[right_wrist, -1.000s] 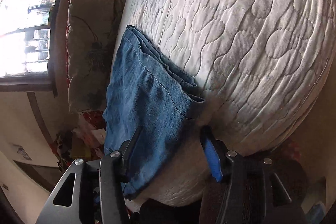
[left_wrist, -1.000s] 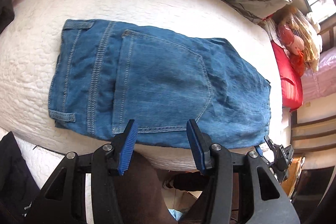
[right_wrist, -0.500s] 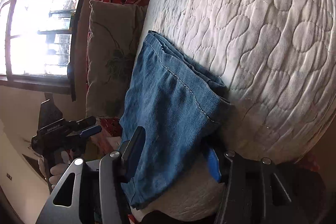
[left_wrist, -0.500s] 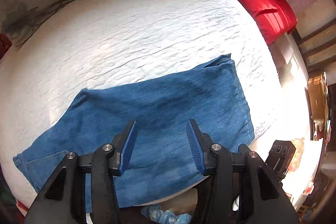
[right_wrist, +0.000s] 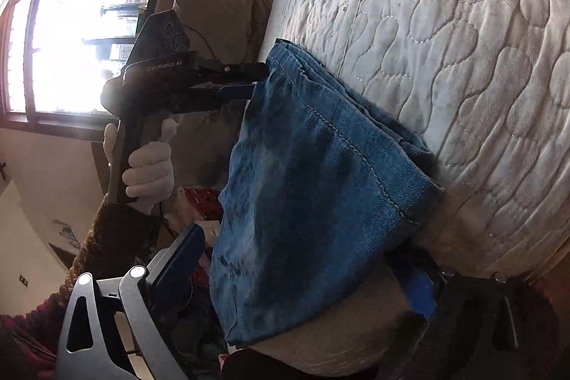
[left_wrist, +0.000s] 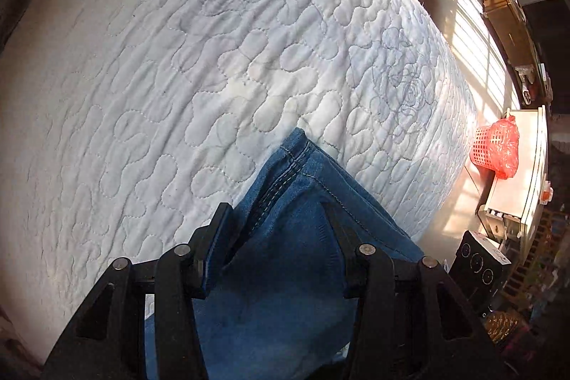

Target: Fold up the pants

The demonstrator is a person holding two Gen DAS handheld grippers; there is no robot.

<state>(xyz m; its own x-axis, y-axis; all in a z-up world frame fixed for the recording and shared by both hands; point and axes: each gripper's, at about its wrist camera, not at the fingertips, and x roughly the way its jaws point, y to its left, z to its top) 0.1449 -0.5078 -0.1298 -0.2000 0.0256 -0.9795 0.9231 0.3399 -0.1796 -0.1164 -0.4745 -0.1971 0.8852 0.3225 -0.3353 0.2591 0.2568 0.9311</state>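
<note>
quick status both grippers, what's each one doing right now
Left gripper: closing onto the hem corner of the folded blue denim pants.
Right gripper: open, fingers straddling the pants' near end, no clamp.

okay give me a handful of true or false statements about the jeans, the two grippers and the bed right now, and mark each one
1. The jeans are blue denim. True.
2. The jeans lie on a bare wooden floor. False: they rest on a white quilted mattress, at its edge.
3. The left gripper has denim between its fingers. True: the fabric fills the gap between them.
4. The right gripper is nowhere near the jeans. False: its blue-padded fingers straddle the hanging fold of the jeans.
5. The hand holding the left gripper is bare. False: it wears a white glove.
6. A red basket stands beyond the bed's edge. True.
</note>
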